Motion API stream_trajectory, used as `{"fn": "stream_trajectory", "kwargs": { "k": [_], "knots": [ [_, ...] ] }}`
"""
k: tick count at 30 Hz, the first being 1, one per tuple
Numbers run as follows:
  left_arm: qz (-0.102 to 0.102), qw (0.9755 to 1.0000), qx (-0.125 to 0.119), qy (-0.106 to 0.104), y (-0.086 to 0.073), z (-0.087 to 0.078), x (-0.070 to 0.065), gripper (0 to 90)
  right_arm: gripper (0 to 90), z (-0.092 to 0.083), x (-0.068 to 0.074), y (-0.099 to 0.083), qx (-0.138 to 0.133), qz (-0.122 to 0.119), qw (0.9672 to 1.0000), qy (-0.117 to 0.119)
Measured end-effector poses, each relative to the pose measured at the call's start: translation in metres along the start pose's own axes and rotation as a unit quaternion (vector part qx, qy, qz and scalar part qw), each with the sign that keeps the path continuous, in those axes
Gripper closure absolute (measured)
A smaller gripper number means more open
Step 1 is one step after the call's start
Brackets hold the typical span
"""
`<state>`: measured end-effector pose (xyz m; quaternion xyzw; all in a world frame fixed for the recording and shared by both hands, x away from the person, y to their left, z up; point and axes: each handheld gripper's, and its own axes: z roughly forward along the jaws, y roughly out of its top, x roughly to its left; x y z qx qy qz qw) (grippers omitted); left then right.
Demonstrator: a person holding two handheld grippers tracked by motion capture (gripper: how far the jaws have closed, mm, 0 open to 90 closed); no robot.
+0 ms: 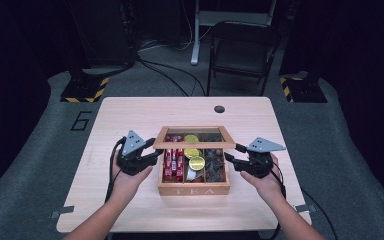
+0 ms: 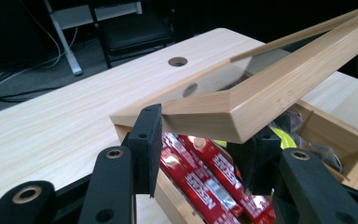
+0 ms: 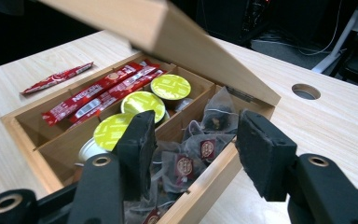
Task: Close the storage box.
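The left hand-held gripper (image 1: 152,156) stands half open, its pads either side of the left corner of the glass-paned bamboo lid (image 2: 242,109), not visibly pressing it. Just right of it sits the wooden tea box (image 1: 194,190) on the pale tabletop (image 1: 130,115), its lid part-raised. The right hand-held gripper (image 1: 231,154), jaws apart and empty, hovers at the box's right wall. The lid looks stiff, light and hinged; its glass is fragile, so take the frame edge.

A light wooden tabletop (image 1: 130,115) has a round hole (image 1: 219,109) near its far edge. Beyond it on the grey floor (image 1: 40,150) stands a dark folding chair (image 1: 242,50), with black-and-yellow striped bases (image 1: 84,90) at either side.
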<state>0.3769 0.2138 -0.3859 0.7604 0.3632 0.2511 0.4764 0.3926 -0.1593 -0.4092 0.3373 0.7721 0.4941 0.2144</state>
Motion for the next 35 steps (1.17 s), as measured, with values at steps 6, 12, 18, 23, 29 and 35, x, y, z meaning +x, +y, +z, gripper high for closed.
{"fn": "stream_trajectory", "kwargs": {
  "k": [6, 12, 18, 23, 29, 35],
  "knots": [
    [-0.007, 0.9999, 0.005, -0.009, -0.015, 0.000, -0.004, 53.0, 46.2, -0.006, 0.007, -0.003, -0.006, 0.008, 0.9999, 0.006],
    [-0.007, 0.9996, 0.019, -0.019, -0.033, 0.001, -0.009, 51.8, 46.0, -0.009, 0.011, -0.012, -0.003, 0.015, 0.9998, 0.012],
    [0.000, 0.9990, 0.037, -0.027, -0.053, 0.002, -0.015, 50.4, 44.8, -0.009, 0.019, -0.029, 0.017, 0.001, 0.9996, 0.022],
    [-0.006, 0.9977, 0.050, -0.044, -0.064, 0.003, -0.020, 49.3, 40.8, -0.011, 0.025, -0.037, 0.029, -0.015, 0.9988, 0.036],
    [0.001, 0.9932, 0.094, -0.068, -0.077, 0.008, -0.026, 39.1, 33.4, -0.010, 0.032, -0.047, 0.059, -0.021, 0.9967, 0.051],
    [-0.014, 0.9911, 0.110, -0.073, -0.089, 0.002, -0.025, 28.3, 28.7, -0.010, 0.034, -0.052, 0.064, -0.021, 0.9963, 0.053]
  ]
}}
